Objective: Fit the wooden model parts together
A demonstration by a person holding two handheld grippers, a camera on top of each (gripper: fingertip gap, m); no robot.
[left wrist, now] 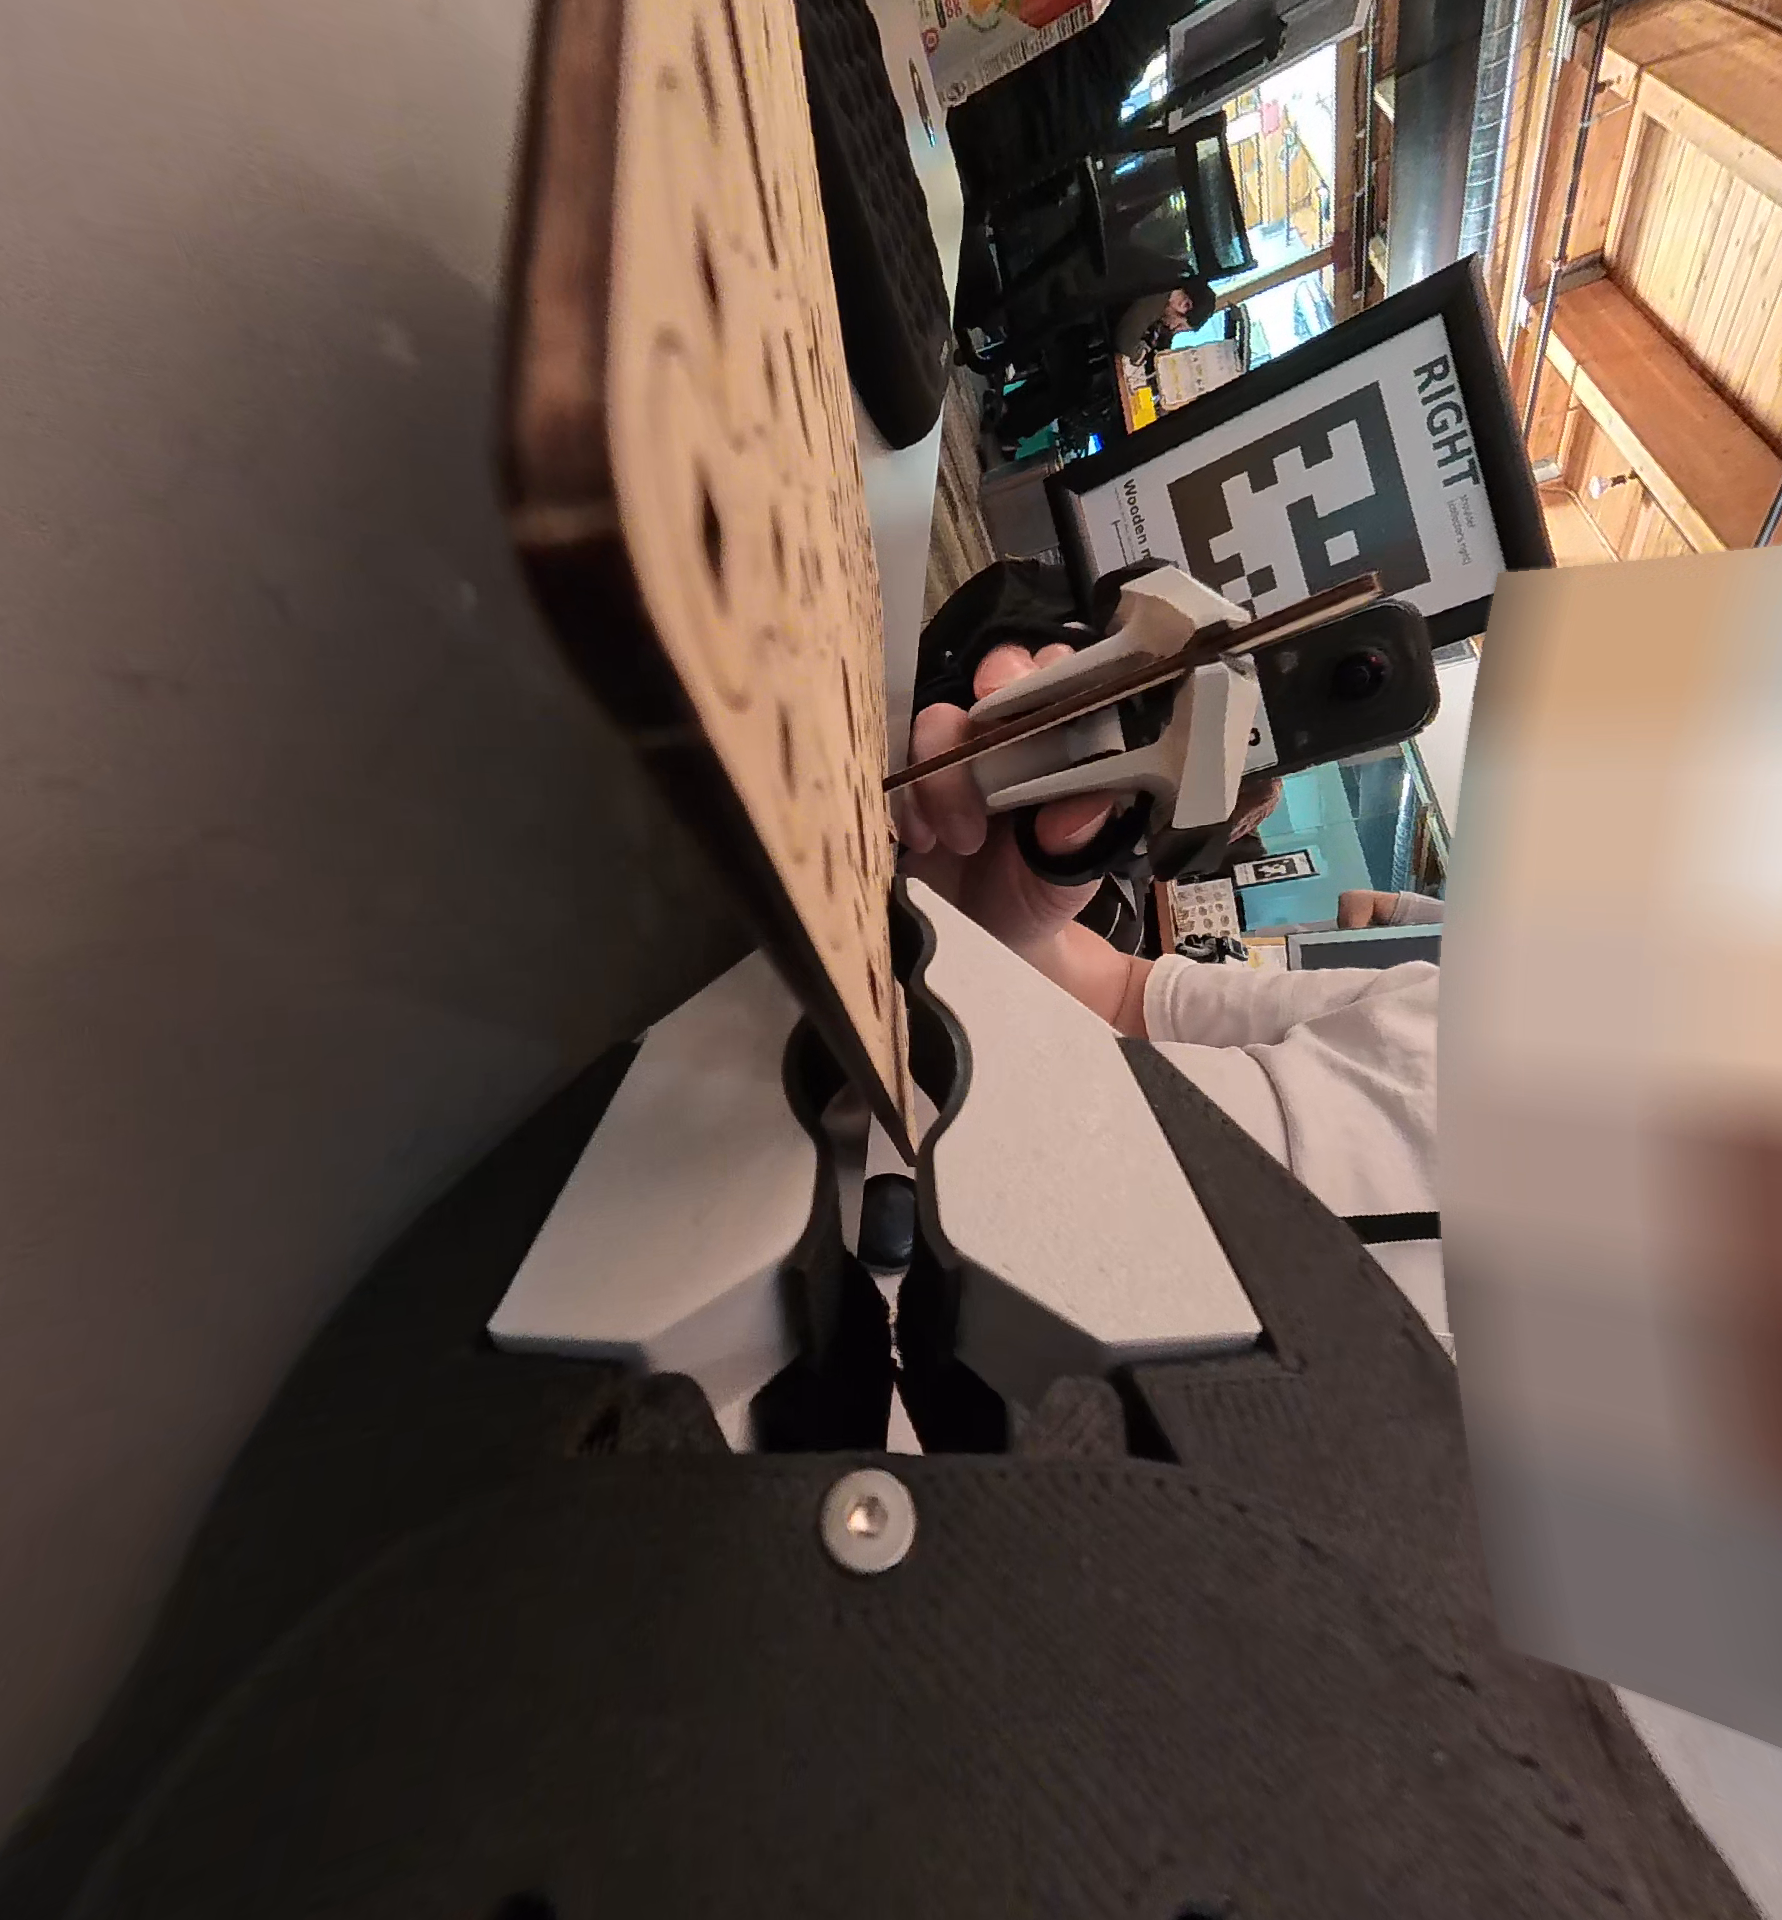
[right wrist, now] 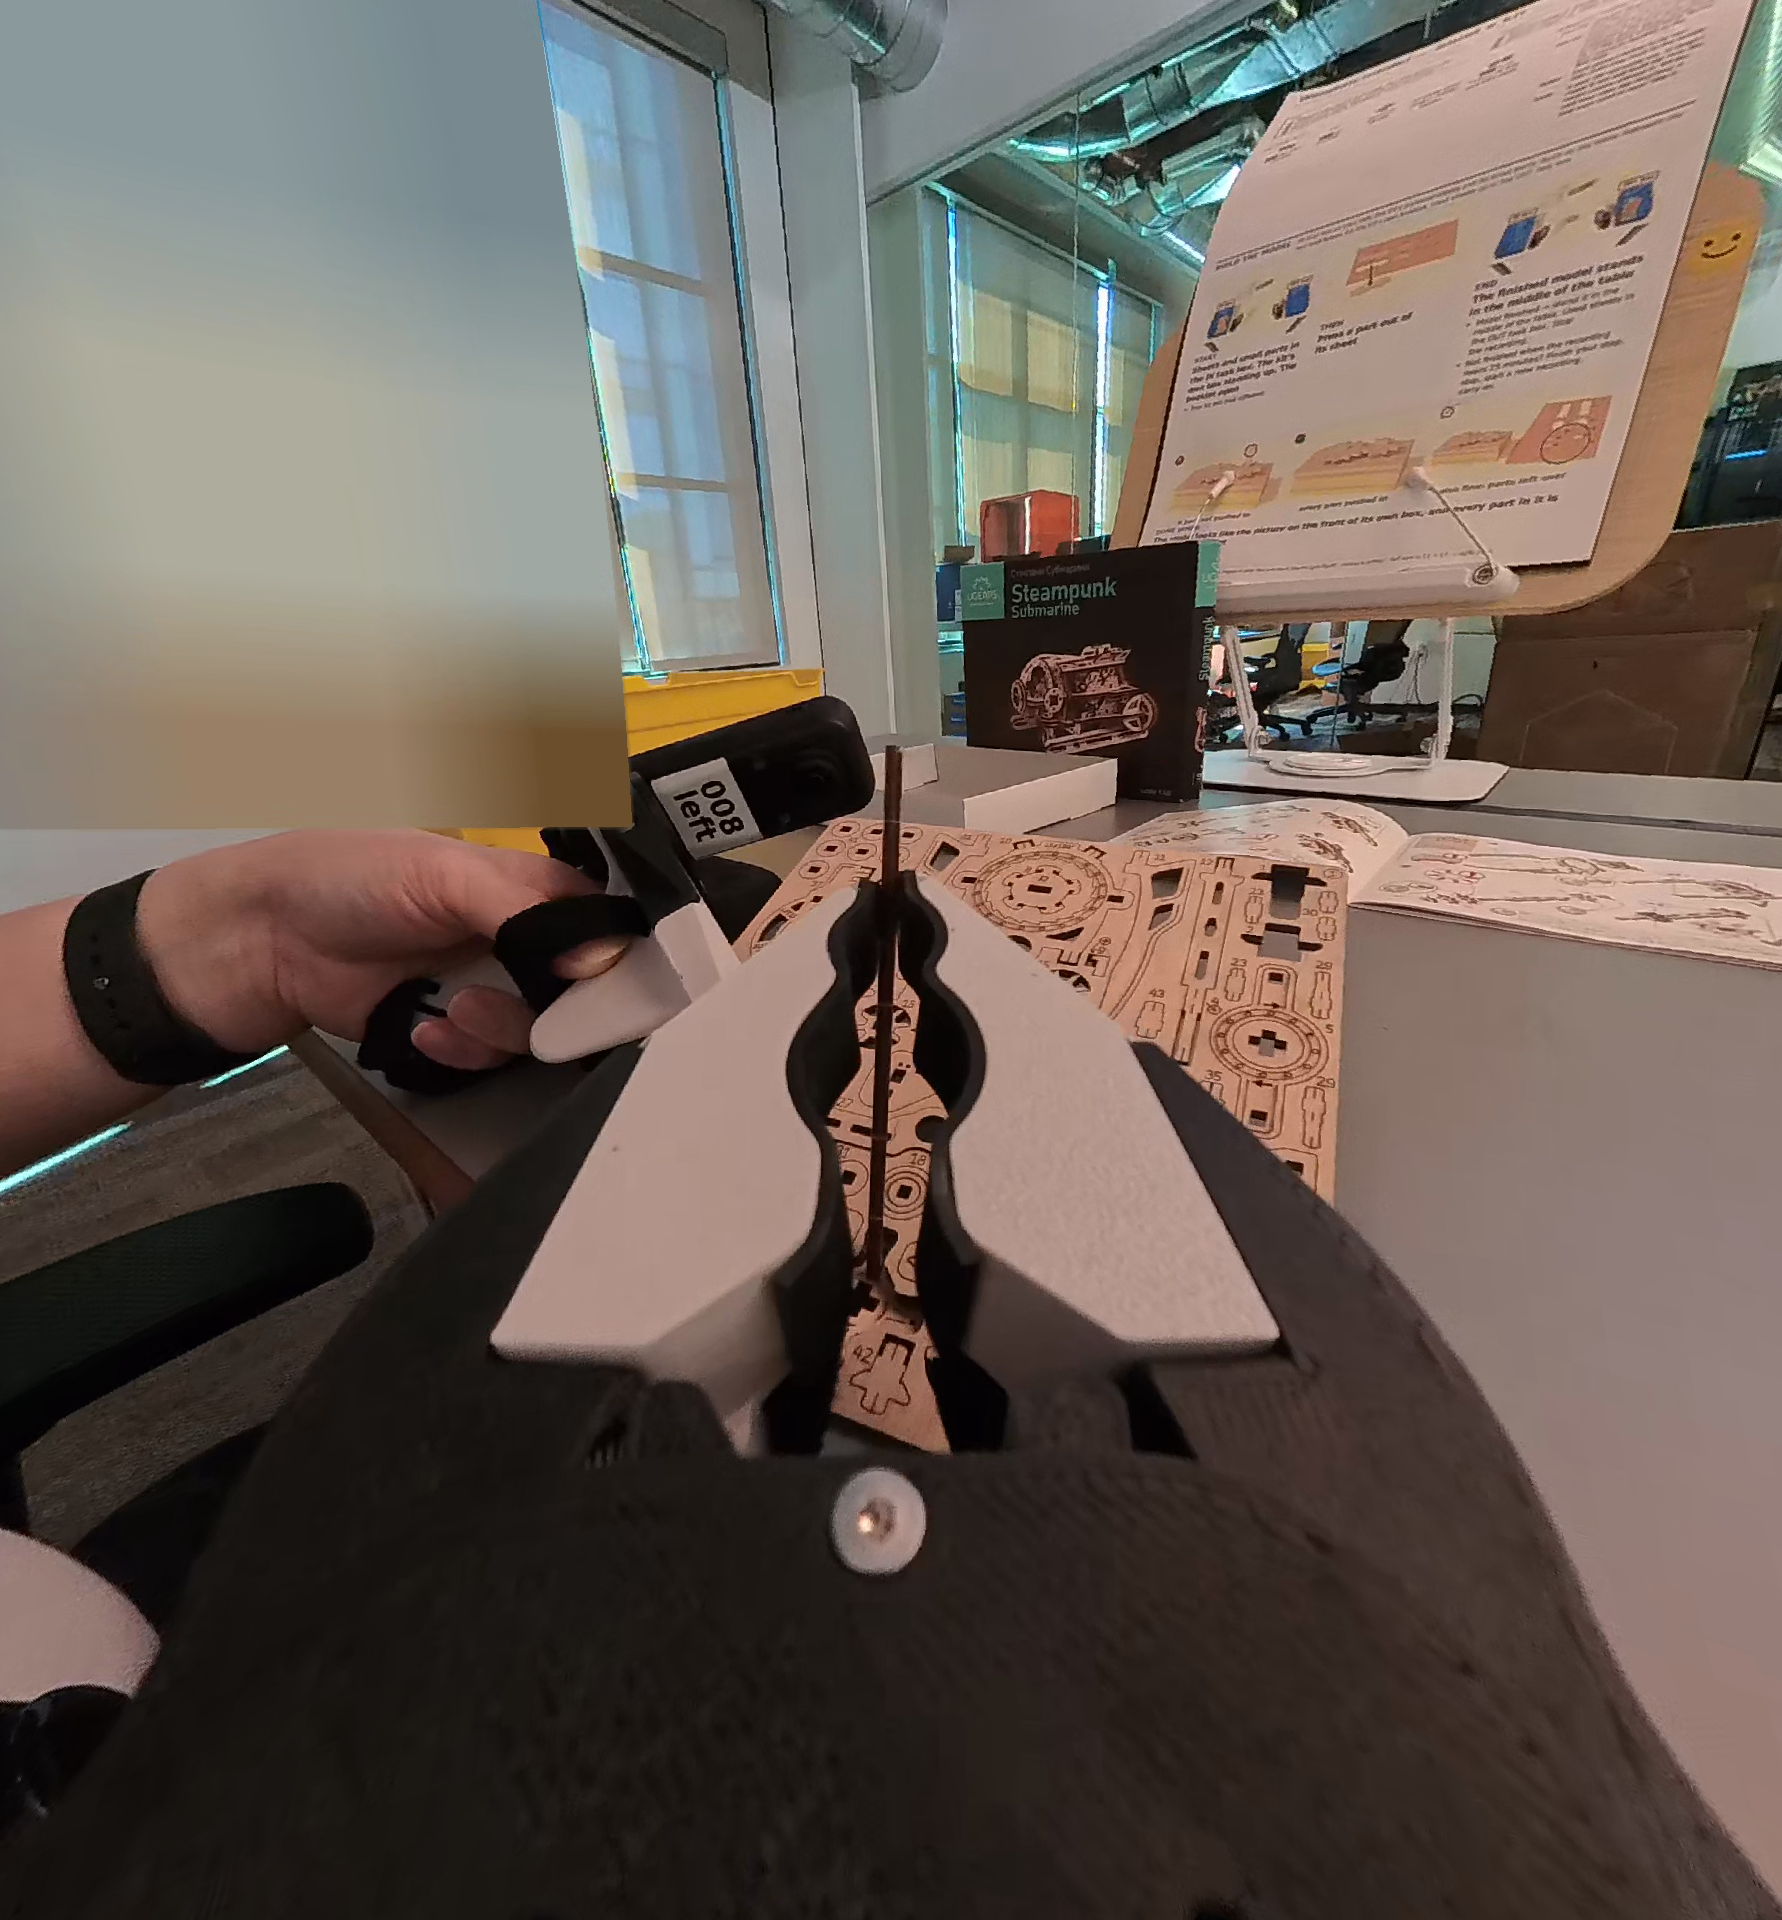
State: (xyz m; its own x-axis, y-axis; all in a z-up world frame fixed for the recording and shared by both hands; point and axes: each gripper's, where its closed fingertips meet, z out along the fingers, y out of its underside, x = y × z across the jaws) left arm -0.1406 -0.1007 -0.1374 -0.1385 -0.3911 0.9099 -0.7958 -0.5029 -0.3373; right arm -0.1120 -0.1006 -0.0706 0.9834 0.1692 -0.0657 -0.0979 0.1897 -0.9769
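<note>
A laser-cut wooden sheet (right wrist: 1230, 987) of model parts lies flat on the grey table (right wrist: 1593, 1195). My left gripper (left wrist: 892, 1018) is shut on the sheet's near edge; the sheet (left wrist: 741, 520) fills the upper left of the left wrist view. My right gripper (right wrist: 892, 894) is shut on a thin flat wooden part (right wrist: 895, 810), seen edge-on, held above the sheet. The left wrist view shows the right gripper (left wrist: 970, 758) farther off, with the part (left wrist: 1323, 611) sticking out both ends and its tip near the sheet. The left gripper (right wrist: 658, 977) shows at the sheet's left edge.
A dark model kit box (right wrist: 1074, 665) stands at the back, with an open instruction booklet (right wrist: 1593, 894) to the right and a stand holding a printed sheet (right wrist: 1438, 312) behind. A yellow bin (right wrist: 721, 696) sits at the left. A framed marker sign (left wrist: 1313, 468) stands nearby. One gripper's finger ends stand about 7 cm off the other's.
</note>
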